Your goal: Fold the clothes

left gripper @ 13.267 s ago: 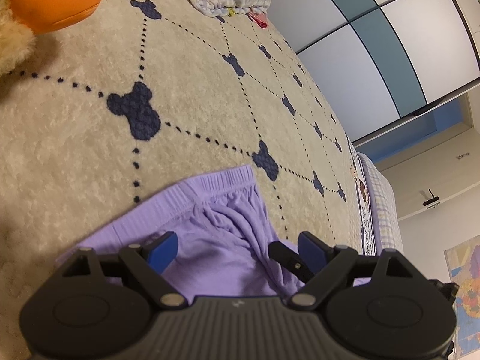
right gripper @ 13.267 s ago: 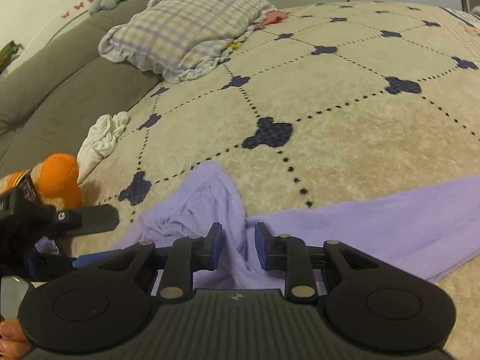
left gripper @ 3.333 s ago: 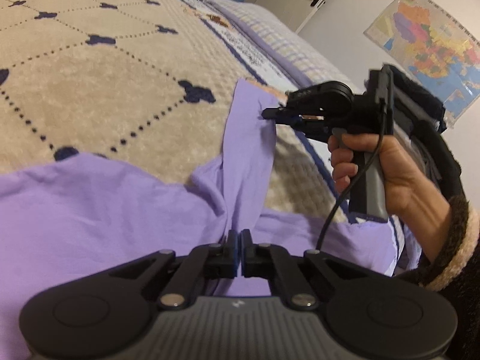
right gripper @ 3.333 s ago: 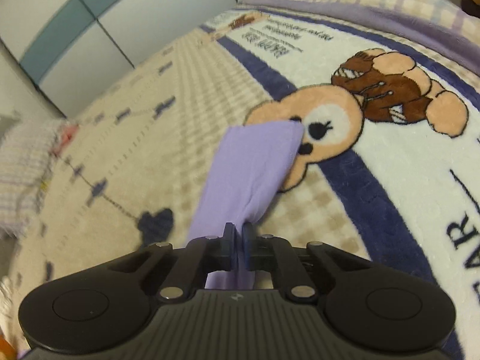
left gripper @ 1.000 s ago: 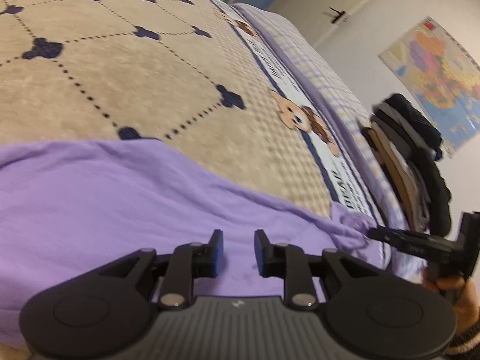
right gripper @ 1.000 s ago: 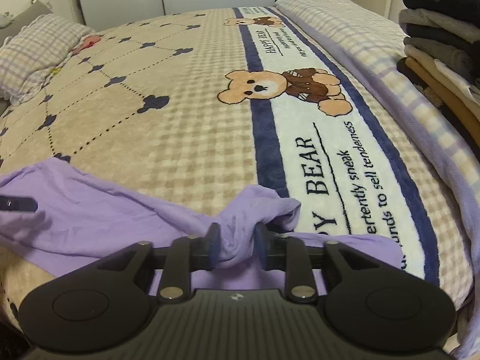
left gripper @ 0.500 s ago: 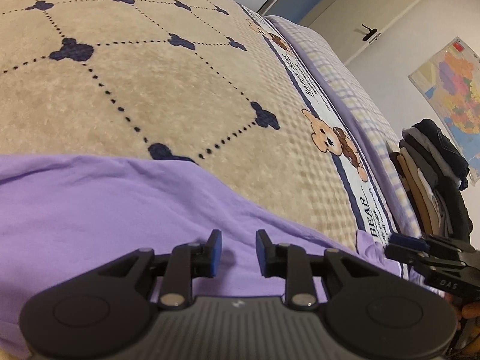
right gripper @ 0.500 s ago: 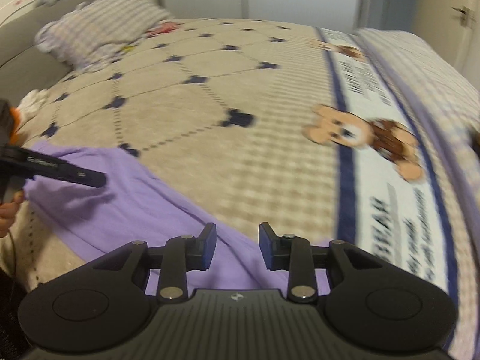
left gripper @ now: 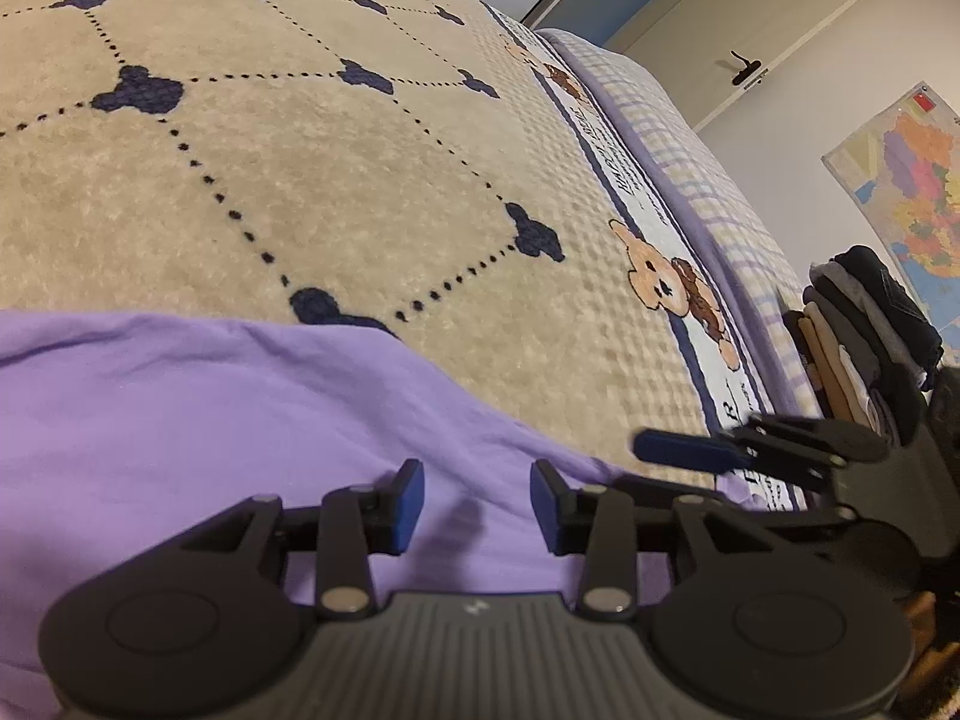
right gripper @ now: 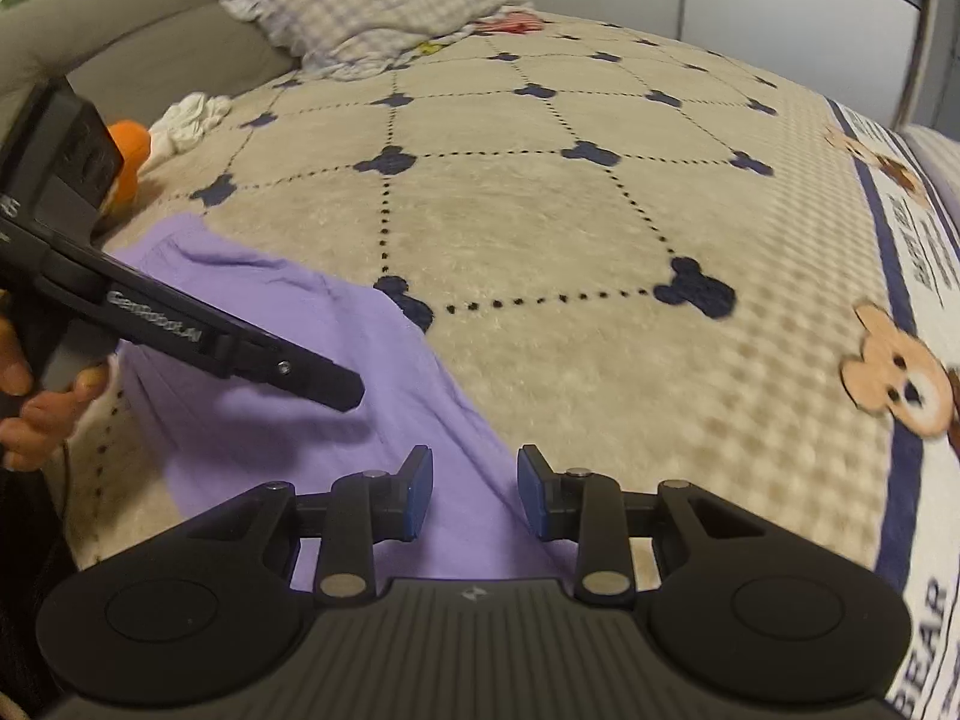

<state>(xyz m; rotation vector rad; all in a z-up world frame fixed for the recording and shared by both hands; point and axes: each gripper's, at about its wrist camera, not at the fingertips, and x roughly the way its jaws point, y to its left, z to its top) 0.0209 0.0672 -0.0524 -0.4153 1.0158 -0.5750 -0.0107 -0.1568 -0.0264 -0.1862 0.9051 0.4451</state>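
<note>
A lilac garment [left gripper: 198, 420] lies flat on the beige bed blanket [left gripper: 300, 180]; it also shows in the right wrist view [right gripper: 312, 396]. My left gripper [left gripper: 477, 501] is open and empty, hovering just over the garment. My right gripper [right gripper: 471, 489] is open and empty above the garment's near edge. In the left wrist view the right gripper's fingers [left gripper: 684, 450] reach in from the right. In the right wrist view the left gripper's fingers [right gripper: 324, 381] hang over the cloth from the left.
A stack of folded clothes [left gripper: 864, 336] stands at the bed's right side. A checked pillow [right gripper: 372, 6], a white cloth [right gripper: 192, 114] and an orange plush toy [right gripper: 129, 162] lie at the headboard end. A bear print [right gripper: 894, 372] borders the blanket.
Both grippers have opened wider and drawn closer together over the garment. The right wrist view has swung left toward the left gripper, which now reaches further over the cloth.
</note>
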